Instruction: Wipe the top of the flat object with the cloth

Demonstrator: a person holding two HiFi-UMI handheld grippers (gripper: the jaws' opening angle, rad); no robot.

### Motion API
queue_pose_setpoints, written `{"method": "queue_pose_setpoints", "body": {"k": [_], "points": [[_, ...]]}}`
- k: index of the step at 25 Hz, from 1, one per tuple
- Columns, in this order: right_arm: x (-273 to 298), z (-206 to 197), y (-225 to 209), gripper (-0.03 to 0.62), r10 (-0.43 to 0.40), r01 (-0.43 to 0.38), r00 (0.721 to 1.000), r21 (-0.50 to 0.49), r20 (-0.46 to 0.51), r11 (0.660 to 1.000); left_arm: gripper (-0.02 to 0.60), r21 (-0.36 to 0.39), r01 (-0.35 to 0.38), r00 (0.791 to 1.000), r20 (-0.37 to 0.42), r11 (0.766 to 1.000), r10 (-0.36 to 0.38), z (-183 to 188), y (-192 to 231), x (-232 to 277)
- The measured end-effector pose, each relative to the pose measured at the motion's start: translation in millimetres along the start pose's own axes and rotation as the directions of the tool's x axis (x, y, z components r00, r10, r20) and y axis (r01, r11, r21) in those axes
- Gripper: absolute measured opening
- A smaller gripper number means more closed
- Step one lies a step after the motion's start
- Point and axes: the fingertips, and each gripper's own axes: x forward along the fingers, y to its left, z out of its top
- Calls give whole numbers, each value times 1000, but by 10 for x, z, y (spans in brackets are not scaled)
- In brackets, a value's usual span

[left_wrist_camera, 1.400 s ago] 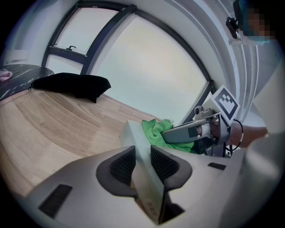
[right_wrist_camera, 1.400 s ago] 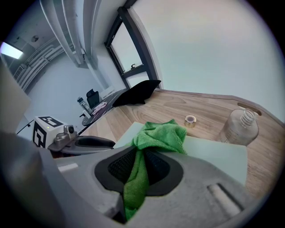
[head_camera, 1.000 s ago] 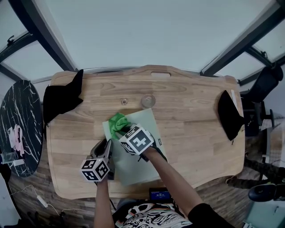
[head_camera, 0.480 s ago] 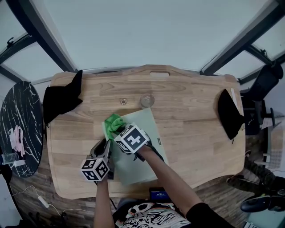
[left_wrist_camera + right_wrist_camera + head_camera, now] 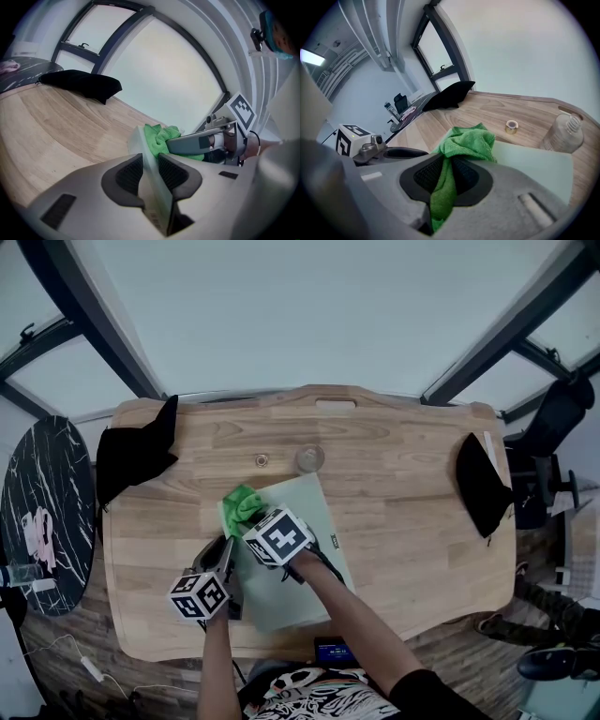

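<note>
**At the board's far-left corner: cloth pinched, board pinned**

Near the middle of the wooden table (image 5: 403, 484), a pale green flat board (image 5: 302, 507) lies with its top facing up. The left gripper (image 5: 225, 554) has its fingers (image 5: 129, 173) clamped on the board's left edge. The right gripper (image 5: 255, 517) has its fingers (image 5: 429, 176) closed on a fold of the green cloth (image 5: 241, 502), whose bunched end rests on the far-left corner of the board.

Several things could go wrong from here. Only a narrow fold of cloth is pinched, so drag against the surface might pull it loose. The bunch sits right at the corner, and a stroke outward would likely run off onto the table. The board is held along one edge only, so a hard push could swing it toward the clear bottle (image 5: 309, 458) and the small tape roll (image 5: 262, 460) just beyond its far edge. The two grippers are close together, and a stroke toward the left edge risks a knock between them.
</note>
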Motion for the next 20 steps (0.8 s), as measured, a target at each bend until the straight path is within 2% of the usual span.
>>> {"method": "queue_pose_setpoints", "body": {"k": [20], "points": [[-78, -278, 153, 55, 45, -44, 999, 44, -16, 998, 104, -16, 17, 1000, -4, 1000, -17, -10, 33, 22]]}}
